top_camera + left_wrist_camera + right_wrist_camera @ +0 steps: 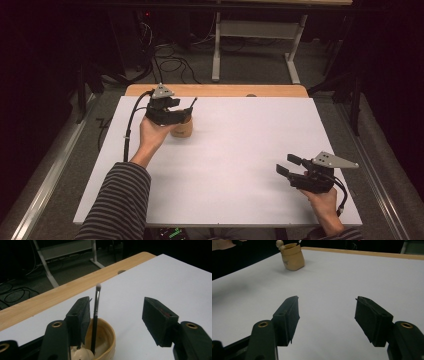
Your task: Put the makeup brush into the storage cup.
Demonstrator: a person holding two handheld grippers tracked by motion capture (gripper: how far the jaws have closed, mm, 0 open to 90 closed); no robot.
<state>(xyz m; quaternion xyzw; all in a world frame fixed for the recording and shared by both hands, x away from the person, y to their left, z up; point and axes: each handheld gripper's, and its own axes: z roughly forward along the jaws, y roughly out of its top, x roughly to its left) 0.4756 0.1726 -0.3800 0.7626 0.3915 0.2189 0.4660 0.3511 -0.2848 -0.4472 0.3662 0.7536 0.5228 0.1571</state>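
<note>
A tan holder cup stands on the white tabletop at the far left, with a thin black brush upright in it. My left gripper hovers just above the cup, open. In the left gripper view the brush rises from the cup close beside the left jaw of the gripper, with no pad pressing on it. My right gripper rests low at the near right, open and holding nothing. The right gripper view has its jaws over bare table and the cup far off.
The white tabletop has a wooden strip along its far edge. Beyond it are a light desk frame and cables on the grey floor. A striped sleeve enters from the bottom left.
</note>
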